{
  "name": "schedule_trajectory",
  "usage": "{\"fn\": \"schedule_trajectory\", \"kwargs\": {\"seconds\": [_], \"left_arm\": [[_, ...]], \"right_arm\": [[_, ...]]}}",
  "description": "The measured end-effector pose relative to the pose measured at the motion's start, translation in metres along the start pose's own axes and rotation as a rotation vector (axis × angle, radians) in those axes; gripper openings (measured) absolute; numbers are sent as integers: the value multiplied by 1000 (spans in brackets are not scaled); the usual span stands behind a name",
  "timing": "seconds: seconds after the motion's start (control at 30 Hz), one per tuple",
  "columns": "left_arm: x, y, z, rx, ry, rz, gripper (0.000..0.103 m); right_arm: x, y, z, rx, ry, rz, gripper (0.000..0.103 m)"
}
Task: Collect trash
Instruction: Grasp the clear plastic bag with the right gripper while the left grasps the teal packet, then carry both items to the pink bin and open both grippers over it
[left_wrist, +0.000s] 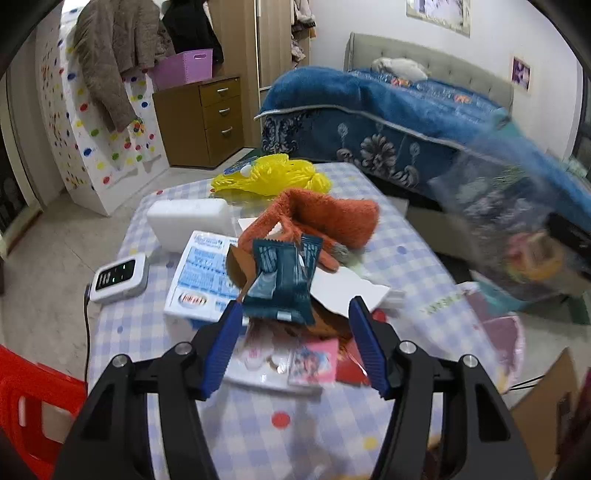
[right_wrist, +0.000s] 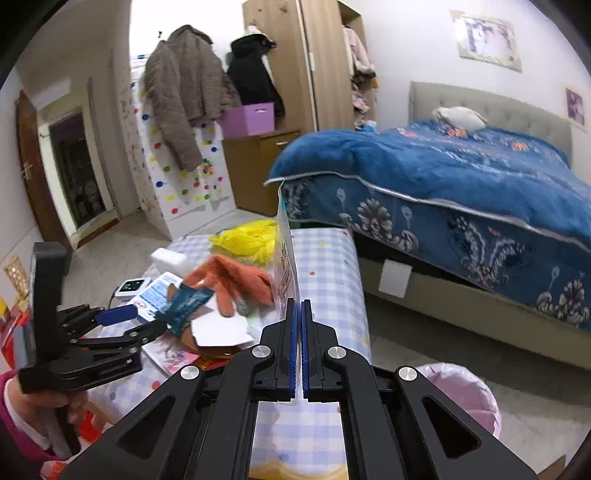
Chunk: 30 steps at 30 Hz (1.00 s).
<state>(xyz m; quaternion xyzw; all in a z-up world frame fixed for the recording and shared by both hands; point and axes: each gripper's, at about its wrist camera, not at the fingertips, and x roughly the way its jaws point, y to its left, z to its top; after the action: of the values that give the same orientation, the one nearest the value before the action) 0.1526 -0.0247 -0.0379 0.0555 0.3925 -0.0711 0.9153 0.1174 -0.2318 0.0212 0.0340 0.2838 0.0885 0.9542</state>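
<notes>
Both grippers look the same: the left gripper (left_wrist: 295, 314) and right gripper (right_wrist: 298, 321) are chunky matte-black plastic linkages with round silver screws at the pivots and ribbed blue pads lining the jaws. The person's sleeve (right_wrist: 14, 424) is magenta-pink.

A teal snack wrapper (left_wrist: 282, 282) is seen crumpled and torn open, its crimped ends flared, standing tilted above the clutter at the near end of the checked surface (left_wrist: 399, 236); whether it is touched by the blue pads either side of it cannot be told. A clear printed plastic bag (right_wrist: 286, 258) is pinched by its lower edge and held upright, edge-on, above the surface; in the left wrist view it appears as a blurred sheet at the right. A bin lined with a pink bag (right_wrist: 465, 391) is seen on the floor just beside the surface, its mouth open.
</notes>
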Motion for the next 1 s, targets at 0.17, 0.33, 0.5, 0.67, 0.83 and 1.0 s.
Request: {"fn": "schedule_trajectory", "kwargs": {"seconds": [0.17, 0.33, 0.5, 0.67, 0.83, 1.0], "left_arm": [[32, -2, 11, -7, 57, 74, 59], [44, -2, 10, 11, 85, 86, 52], [23, 11, 4, -20, 54, 38, 38], [-18, 25, -4, -70, -1, -80, 36], [-54, 11, -9, -61, -51, -166, 36], [-61, -35, -9, 0, -76, -234, 36]], "right_arm": [[7, -10, -5, 34, 28, -14, 1], [10, -16, -10, 50, 42, -16, 1], [5, -12, -11, 54, 38, -8, 2], [-7, -8, -13, 65, 16, 13, 1], [-23, -12, -15, 84, -7, 5, 2], [-41, -32, -27, 110, -8, -53, 2]]}}
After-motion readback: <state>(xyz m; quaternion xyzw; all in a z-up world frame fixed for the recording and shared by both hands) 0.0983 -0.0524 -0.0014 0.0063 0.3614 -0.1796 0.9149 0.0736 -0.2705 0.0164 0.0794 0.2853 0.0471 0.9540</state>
